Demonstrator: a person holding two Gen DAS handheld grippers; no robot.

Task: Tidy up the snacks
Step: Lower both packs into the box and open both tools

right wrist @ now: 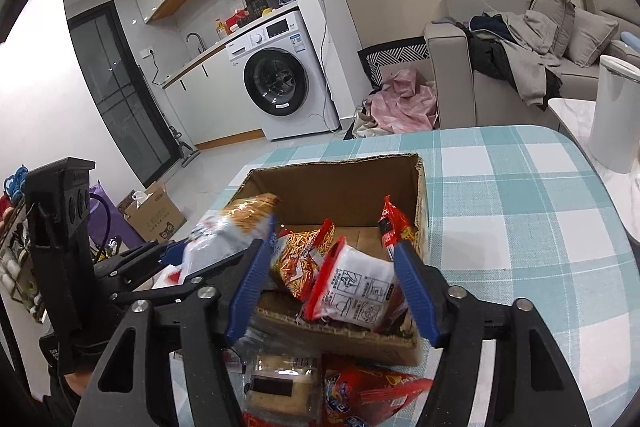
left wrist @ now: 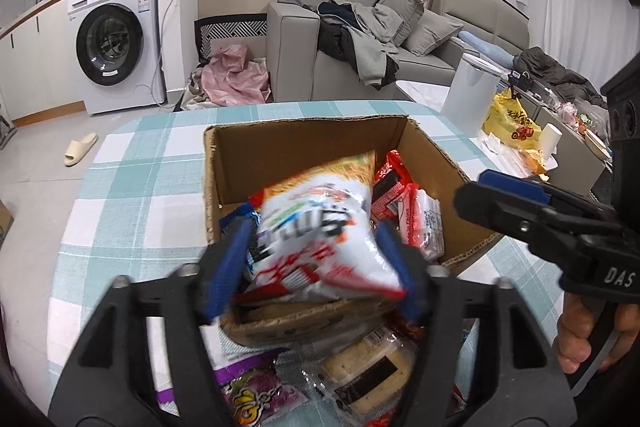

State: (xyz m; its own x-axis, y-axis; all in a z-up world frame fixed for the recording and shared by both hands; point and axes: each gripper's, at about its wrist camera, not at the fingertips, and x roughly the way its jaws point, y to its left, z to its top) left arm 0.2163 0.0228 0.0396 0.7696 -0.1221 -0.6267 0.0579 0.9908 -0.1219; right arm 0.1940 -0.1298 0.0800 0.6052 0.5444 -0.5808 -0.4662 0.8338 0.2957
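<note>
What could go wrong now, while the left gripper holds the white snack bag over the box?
1. The left gripper pinches the white snack bag only near its lower end, so it may slip.
2. The cardboard box already holds packets; the bag could land on its near wall and fall outside.
</note>
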